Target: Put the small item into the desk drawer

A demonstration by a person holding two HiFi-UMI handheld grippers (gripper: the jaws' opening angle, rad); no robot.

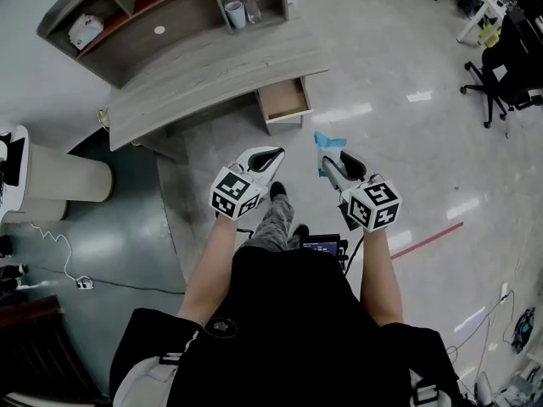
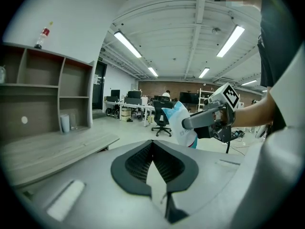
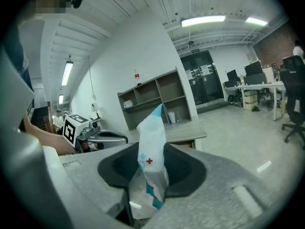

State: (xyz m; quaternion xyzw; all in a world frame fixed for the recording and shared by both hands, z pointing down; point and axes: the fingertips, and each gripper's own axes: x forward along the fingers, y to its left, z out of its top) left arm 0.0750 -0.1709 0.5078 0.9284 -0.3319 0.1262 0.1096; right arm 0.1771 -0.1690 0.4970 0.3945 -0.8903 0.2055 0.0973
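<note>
Grey wood grain is seen on the desk (image 1: 212, 75) at the upper left of the head view, with a shelf unit (image 1: 170, 15) set along its back edge. At the desk's right end the drawer (image 1: 284, 100) is pulled out. Below it, over the pale floor (image 1: 399, 49), the left gripper (image 1: 273, 154) is held. In the left gripper view its jaws are seen closed together with nothing between them. Just to the right, the right gripper (image 1: 333, 164) is clamped on a small white-and-blue packet (image 1: 327, 140), which is marked with a red cross and stands upright between the jaws, well apart from the drawer. A black office chair (image 1: 501, 66) is seen at the far right.
</note>
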